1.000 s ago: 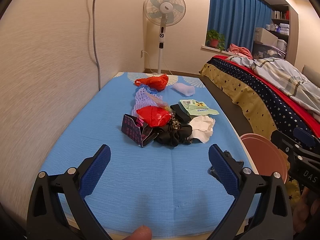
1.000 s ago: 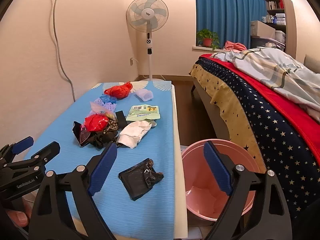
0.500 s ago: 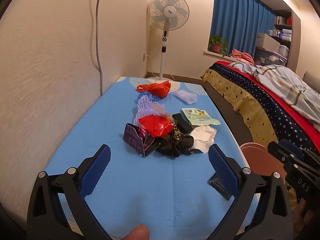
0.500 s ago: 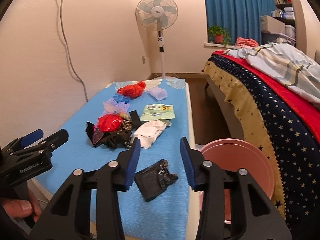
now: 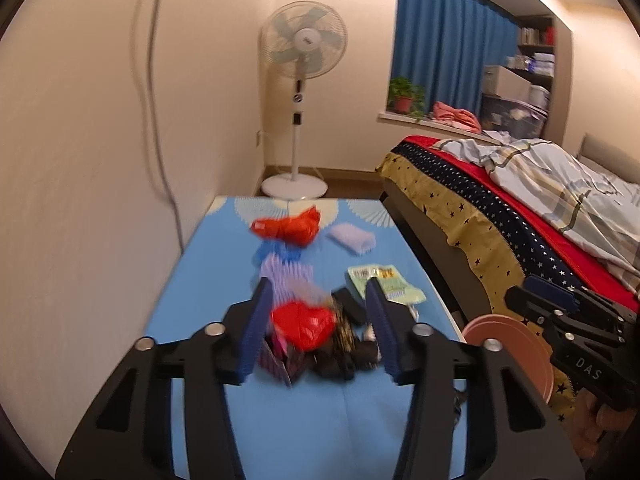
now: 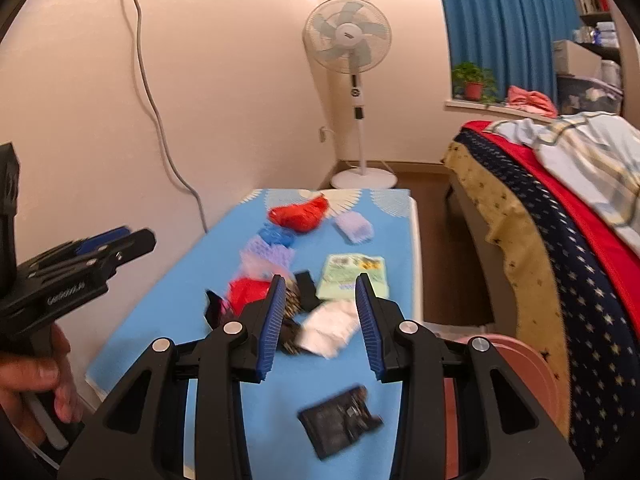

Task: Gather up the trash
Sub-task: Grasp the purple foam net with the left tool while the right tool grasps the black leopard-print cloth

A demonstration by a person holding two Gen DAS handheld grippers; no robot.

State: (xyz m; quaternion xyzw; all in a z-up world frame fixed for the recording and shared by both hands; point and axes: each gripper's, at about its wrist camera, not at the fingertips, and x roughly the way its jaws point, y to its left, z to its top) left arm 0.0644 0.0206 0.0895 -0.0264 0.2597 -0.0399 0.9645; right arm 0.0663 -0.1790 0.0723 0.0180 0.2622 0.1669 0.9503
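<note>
My left gripper hangs above the mat, jaws closing on air, nothing gripped. Past it the trash pile sits mid-mat, nearer the right edge; a red bag lies near the far edge. My right gripper is also closing on nothing, above a black wrapper at the near right edge. The pink bin stands just off that edge.

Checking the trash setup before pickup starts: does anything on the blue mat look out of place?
One piece does: a black crumpled wrapper lies alone at the mat's near end beside the pink bin, apart from the main litter heap around the red wrapper. Nothing looks spilled; both grippers hold nothing.
</note>
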